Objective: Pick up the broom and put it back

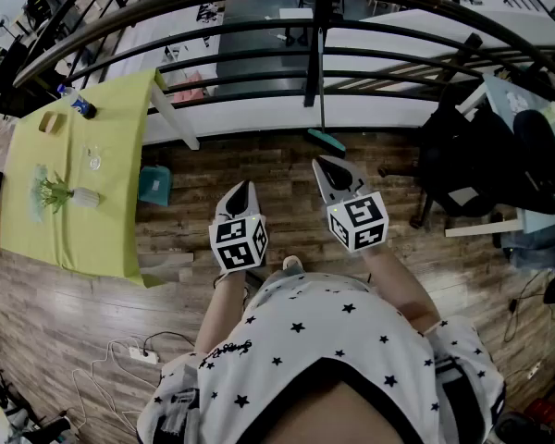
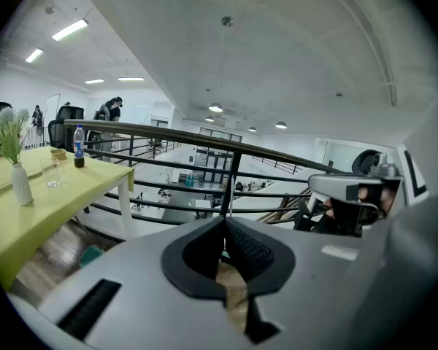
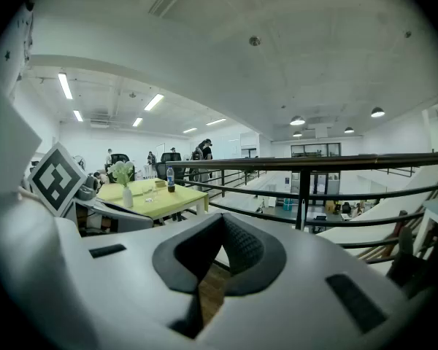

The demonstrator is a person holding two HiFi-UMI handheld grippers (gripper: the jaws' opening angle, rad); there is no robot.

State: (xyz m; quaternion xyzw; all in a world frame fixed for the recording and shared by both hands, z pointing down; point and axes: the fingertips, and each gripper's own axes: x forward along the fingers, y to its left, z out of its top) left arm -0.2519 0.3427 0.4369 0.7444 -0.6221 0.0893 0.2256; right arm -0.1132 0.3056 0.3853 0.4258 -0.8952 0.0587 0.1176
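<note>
The broom stands upright against the black railing (image 1: 259,55): a thin pale handle (image 1: 321,86) and a teal head (image 1: 326,141) on the wooden floor. My right gripper (image 1: 328,163) is shut and empty, with its tip just short of the broom head. My left gripper (image 1: 243,187) is further left and nearer to me, also shut with nothing in it. In the left gripper view the pads (image 2: 242,248) meet at their tips and face the railing post. In the right gripper view the pads (image 3: 241,245) are pressed together too.
A table with a yellow-green cloth (image 1: 92,220) stands at the left, bearing a flower vase (image 1: 54,193), a glass and a bottle (image 1: 80,107). A teal bin (image 1: 154,184) sits beside it. A black office chair (image 1: 472,151) is at the right. Cables (image 1: 134,351) lie at the lower left.
</note>
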